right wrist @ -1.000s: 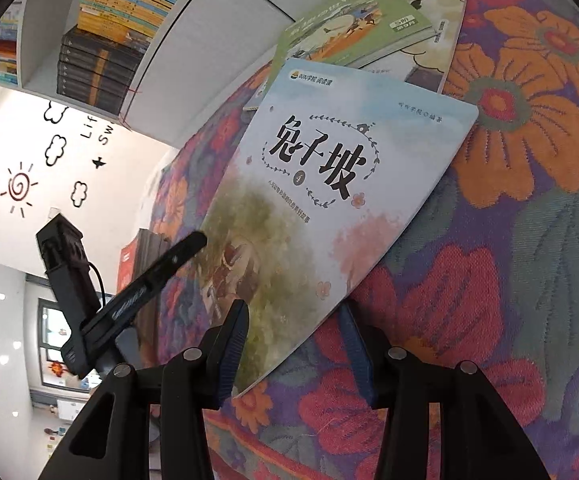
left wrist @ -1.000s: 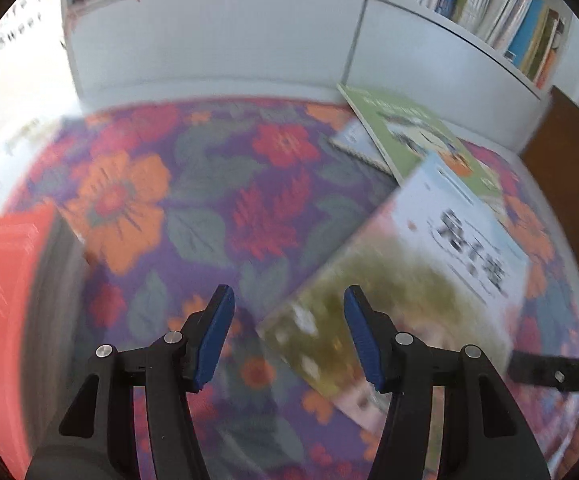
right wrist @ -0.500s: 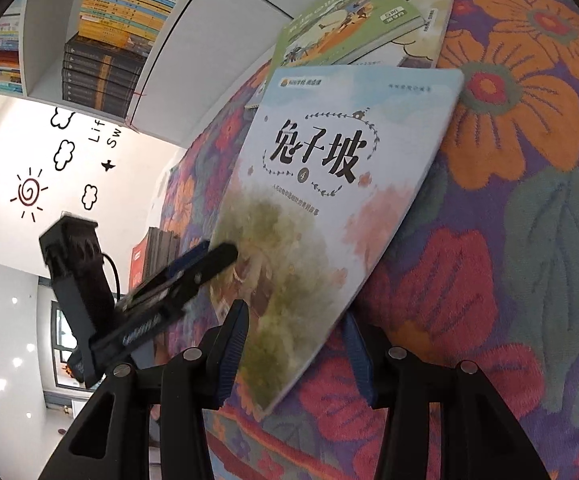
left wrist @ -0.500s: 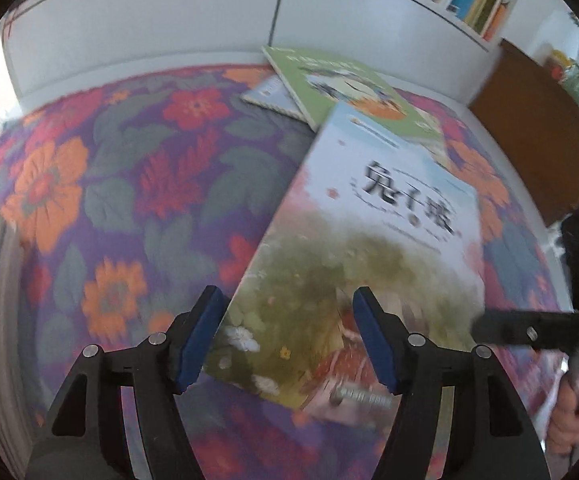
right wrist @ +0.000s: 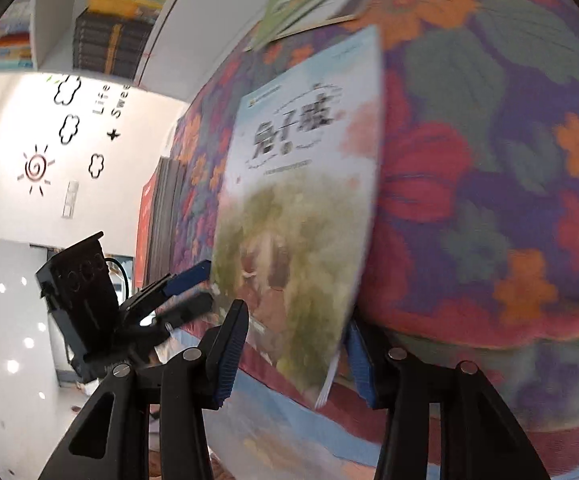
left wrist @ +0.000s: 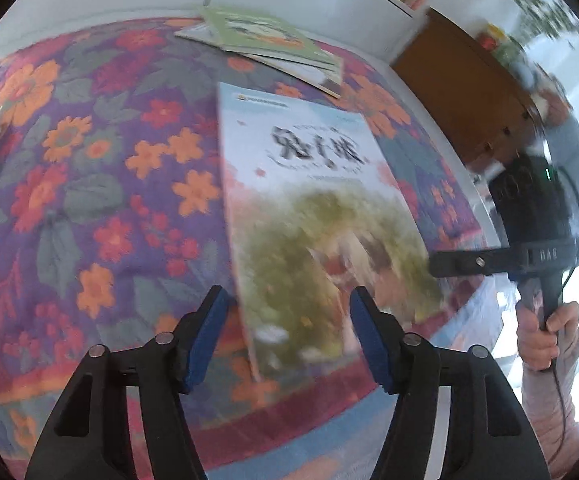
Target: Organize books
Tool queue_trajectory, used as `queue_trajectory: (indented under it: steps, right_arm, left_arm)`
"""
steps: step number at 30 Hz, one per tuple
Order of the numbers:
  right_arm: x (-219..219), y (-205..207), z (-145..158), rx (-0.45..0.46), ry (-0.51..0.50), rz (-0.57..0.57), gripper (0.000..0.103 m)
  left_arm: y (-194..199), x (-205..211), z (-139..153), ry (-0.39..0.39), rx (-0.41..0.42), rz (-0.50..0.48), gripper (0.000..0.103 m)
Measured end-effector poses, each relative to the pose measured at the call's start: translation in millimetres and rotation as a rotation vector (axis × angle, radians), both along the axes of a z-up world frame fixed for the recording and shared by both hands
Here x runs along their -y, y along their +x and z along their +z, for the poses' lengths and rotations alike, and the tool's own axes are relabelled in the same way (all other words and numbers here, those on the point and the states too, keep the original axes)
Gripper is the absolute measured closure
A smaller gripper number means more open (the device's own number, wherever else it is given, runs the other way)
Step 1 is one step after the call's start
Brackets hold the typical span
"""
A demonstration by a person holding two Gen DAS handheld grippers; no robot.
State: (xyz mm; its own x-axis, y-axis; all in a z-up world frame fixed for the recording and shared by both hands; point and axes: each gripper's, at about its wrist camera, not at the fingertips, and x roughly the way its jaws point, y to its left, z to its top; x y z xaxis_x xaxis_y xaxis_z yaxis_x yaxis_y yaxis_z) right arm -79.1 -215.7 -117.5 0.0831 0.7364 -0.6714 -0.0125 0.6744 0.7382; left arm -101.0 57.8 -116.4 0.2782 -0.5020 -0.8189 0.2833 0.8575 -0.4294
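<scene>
Picture book (left wrist: 313,216) on floral cloth (left wrist: 89,184), long axis running away from you, title end far. Your left gripper (left wrist: 289,336) spread, straddling near edge. Right gripper (right wrist: 293,352) released, empty.

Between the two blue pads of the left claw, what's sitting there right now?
In the left wrist view, the near end of the picture book lies in the gap of the left claw, on the floral tablecloth. The pads look clear of it.
</scene>
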Motion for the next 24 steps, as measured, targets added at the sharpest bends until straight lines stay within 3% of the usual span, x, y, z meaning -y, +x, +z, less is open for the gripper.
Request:
queue_trajectory:
  steps: [4, 8, 13, 20, 24]
  right_arm:
    - [12, 20, -7, -0.023, 0.040, -0.012, 0.057]
    - [10, 43, -9, -0.013, 0.052, -0.002, 0.057]
    - [9, 67, -14, -0.005, 0.085, 0.003, 0.062]
    - [-6, 74, -4, 0.094, -0.106, 0.090, 0.086]
    - [-13, 70, 2, 0.138, -0.192, 0.134, 0.086]
  left_arm:
    - [27, -9, -10, -0.064, -0.054, 0.023, 0.061]
    - [41, -10, -13, -0.090, -0.069, 0.015, 0.064]
    - [53, -6, -15, -0.050, -0.070, 0.004, 0.074]
    - [60, -13, -16, -0.039, -0.083, 0.021, 0.079]
    - [60, -8, -15, -0.008, -0.062, 0.018, 0.079]
